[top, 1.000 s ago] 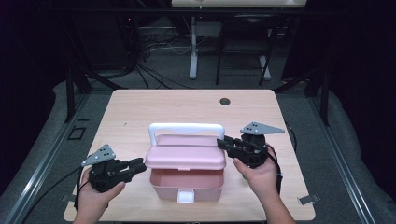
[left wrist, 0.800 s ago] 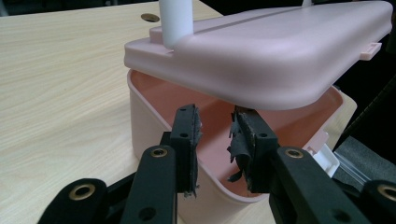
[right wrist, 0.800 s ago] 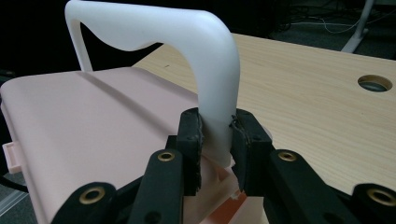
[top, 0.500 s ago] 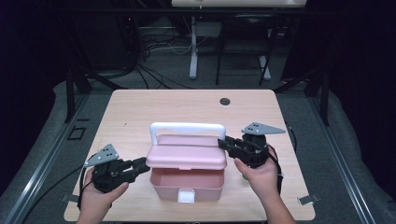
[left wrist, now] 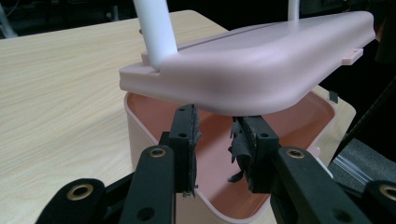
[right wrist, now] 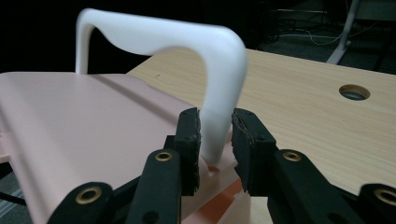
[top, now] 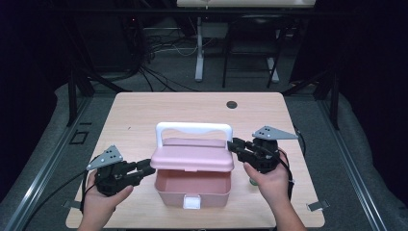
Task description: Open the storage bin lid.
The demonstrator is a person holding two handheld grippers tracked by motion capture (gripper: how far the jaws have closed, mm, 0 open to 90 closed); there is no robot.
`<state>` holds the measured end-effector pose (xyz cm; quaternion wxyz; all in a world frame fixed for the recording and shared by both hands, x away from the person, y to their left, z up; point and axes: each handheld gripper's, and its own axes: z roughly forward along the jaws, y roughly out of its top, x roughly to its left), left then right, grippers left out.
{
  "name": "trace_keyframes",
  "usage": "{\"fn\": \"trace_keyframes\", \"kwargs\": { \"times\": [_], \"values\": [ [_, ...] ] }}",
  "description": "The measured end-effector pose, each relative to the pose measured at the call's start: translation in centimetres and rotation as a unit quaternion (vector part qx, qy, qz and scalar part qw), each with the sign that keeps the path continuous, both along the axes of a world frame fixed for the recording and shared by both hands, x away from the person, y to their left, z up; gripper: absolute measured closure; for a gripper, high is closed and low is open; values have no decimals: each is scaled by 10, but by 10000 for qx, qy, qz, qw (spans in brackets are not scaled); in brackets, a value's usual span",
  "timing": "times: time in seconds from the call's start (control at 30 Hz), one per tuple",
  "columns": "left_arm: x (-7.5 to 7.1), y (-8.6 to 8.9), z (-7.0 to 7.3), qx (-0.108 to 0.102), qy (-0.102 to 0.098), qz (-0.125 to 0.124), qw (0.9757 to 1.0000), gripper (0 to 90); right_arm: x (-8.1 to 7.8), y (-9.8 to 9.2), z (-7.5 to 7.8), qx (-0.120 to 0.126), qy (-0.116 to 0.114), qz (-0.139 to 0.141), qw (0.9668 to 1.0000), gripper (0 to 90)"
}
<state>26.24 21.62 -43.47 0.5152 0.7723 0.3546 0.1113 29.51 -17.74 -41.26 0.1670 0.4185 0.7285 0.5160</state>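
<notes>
A pink box stands at the table's front middle with its pink lid lifted, so the bare inside shows. A white handle rises from the lid. My right gripper is shut on the handle's right leg; in the right gripper view the handle stands between the jaws of the right gripper above the lid. My left gripper reaches under the lid's left edge. In the left gripper view the left gripper is open under the lid, over the box's inside, with nothing between the jaws.
The wooden table has a round hole near its far edge, also visible as the hole in the right gripper view. Dark frame rails run along both sides of the table. Desk legs and cables lie on the floor behind.
The lid has swung up off the box, showing its inside. My left gripper moved right, under the lid's edge. The right gripper rose slightly with the handle.
</notes>
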Motion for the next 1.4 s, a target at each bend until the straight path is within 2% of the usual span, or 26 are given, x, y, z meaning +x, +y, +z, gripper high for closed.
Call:
{"fn": "trace_keyframes", "kwargs": {
  "times": [0.2, 0.5, 0.9, 1.27, 1.4],
  "values": [
    [1, -1, 4, -68, -33, 40, 10000, 696, -5, -8, 2, 60, -83, -91, 9999, 719],
    [7, -3, 13, -60, -134, 85, 9999, 697, -14, -17, -2, 91, -109, -220, 9997, 715],
    [15, -4, 20, -121, -204, 142, 9996, 699, -24, -23, -16, 43, -86, -314, 9995, 689],
    [22, -6, 26, -130, -288, 208, 9993, 699, -29, -18, -33, 111, -20, -205, 9997, 606],
    [24, -6, 27, -110, -294, 209, 9993, 698, -29, -16, -38, 99, 63, -31, 9999, 554]
  ]
}}
